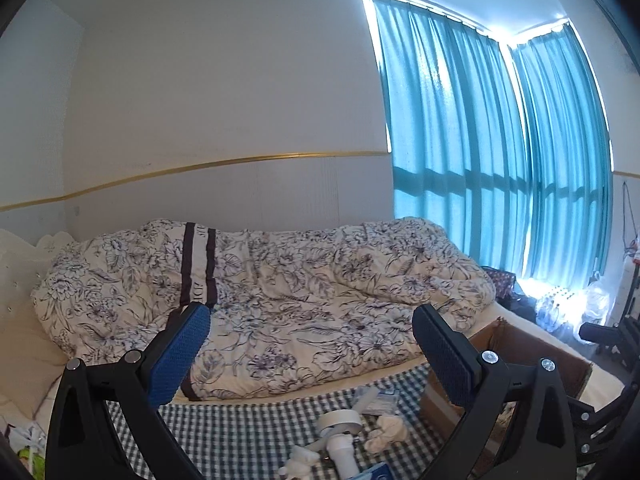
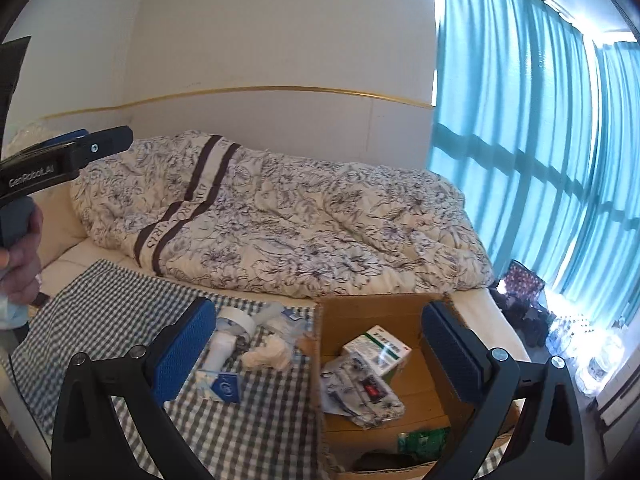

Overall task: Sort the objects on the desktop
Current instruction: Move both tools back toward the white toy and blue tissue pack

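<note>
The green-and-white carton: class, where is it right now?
Right wrist view: the green-and-white carton lies inside the cardboard box, right of the checked cloth.

- We are holding a left gripper [image 1: 310, 338] with a black frame branching into two arms, each carrying round silver screws near the finger base.
- Its fingers [image 1: 182, 354] are wearing blue pads with a fine dotted texture.
- Our right gripper [image 2: 320, 346] is showing the same black frame, silver screws and blue textured pads [image 2: 184, 350].
- From the right wrist view, the left gripper's side is displaying white "GenRobot.AI" lettering and a small screw on black plastic.
- Our left hand [image 2: 20, 252] is wrapping a dark grey handle, with a pale blue sleeve edge showing below.
</note>
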`<state>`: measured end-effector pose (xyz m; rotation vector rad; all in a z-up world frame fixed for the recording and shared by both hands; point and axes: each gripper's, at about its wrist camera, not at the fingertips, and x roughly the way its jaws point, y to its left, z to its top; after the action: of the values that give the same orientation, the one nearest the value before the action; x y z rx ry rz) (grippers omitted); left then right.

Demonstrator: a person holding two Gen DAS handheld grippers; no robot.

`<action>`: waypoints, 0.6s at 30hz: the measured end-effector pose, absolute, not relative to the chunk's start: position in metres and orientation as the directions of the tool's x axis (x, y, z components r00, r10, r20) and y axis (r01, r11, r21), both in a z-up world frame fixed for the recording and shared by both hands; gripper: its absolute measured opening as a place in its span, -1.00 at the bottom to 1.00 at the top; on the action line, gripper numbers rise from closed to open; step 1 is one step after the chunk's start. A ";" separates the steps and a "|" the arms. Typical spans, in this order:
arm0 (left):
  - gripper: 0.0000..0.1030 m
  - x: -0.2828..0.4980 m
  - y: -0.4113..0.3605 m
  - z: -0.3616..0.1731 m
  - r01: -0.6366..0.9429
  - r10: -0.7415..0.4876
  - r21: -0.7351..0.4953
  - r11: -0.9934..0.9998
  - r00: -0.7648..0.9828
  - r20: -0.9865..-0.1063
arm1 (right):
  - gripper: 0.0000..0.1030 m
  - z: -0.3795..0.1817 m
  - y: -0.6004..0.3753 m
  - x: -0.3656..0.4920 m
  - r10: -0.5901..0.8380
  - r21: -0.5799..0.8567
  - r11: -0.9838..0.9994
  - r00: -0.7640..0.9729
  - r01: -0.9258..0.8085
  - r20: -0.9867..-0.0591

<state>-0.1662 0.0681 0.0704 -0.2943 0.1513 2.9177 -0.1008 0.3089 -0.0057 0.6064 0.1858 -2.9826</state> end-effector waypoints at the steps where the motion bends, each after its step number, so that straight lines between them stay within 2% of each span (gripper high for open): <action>1: 1.00 -0.168 0.066 0.067 -0.210 0.188 0.087 -0.974 -0.959 -0.213 | 1.00 -0.007 0.306 -0.101 -0.073 -0.102 -0.987 -0.916 0.122 -0.395; 9: 1.00 -0.183 0.044 0.030 -0.190 0.156 0.098 -0.977 -0.947 -0.282 | 1.00 -0.024 0.274 -0.104 -0.121 -0.107 -0.978 -0.903 0.179 -0.412; 12: 1.00 -0.192 0.037 0.014 -0.157 0.130 0.062 -0.986 -0.941 -0.312 | 1.00 -0.035 0.261 -0.107 -0.155 -0.096 -0.972 -0.897 0.212 -0.415; 18: 1.00 -0.211 0.031 -0.022 -0.141 0.114 0.047 -0.989 -0.923 -0.367 | 1.00 -0.071 0.236 -0.125 -0.176 -0.100 -0.963 -0.864 0.251 -0.472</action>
<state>-0.2109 0.0310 -0.0217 -0.5586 0.1101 2.9575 -0.1247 0.2357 -0.0710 0.6945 0.2322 -2.8257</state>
